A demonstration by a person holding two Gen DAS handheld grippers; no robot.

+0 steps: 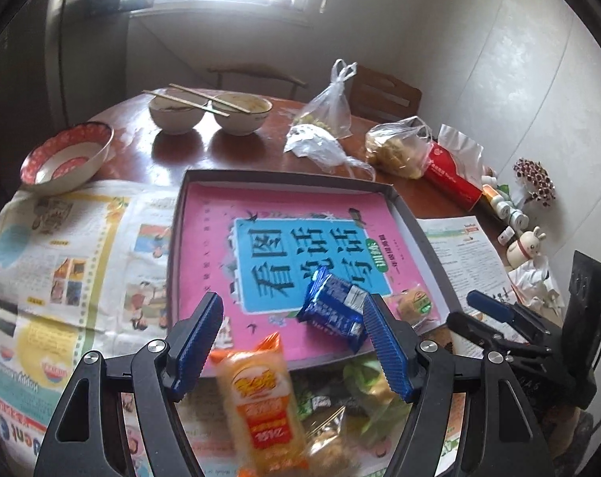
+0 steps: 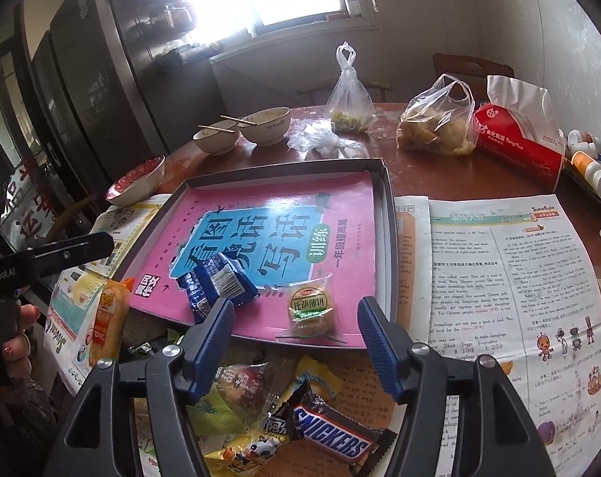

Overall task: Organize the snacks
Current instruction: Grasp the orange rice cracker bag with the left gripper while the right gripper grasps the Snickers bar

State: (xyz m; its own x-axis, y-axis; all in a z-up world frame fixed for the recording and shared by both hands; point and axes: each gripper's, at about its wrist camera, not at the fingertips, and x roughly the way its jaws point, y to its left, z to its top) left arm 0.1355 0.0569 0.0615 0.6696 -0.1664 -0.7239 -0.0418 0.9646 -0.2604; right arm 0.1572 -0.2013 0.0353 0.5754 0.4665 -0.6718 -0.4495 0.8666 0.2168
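A grey tray [image 1: 292, 177] with a pink book inside holds a blue biscuit packet [image 1: 334, 308] and a round pastry in clear wrap [image 2: 310, 308]. My left gripper [image 1: 294, 342] is open above the tray's near edge; a blurred orange snack packet [image 1: 260, 401] hangs or falls between its jaws, touching neither. My right gripper [image 2: 296, 344] is open and empty above a pile of snacks with a Snickers bar [image 2: 332, 435]. The tray [image 2: 384, 183], the blue packet [image 2: 216, 284] and the orange packet [image 2: 107, 318] show in the right wrist view too.
Two used bowls with chopsticks [image 1: 209, 113], a red-rimmed bowl [image 1: 67, 157], plastic bags of food [image 2: 435, 123] and a red tissue pack [image 2: 519, 143] stand at the back. Newspapers [image 2: 519, 290] cover the table. Small bottles [image 2: 586, 163] line the right edge.
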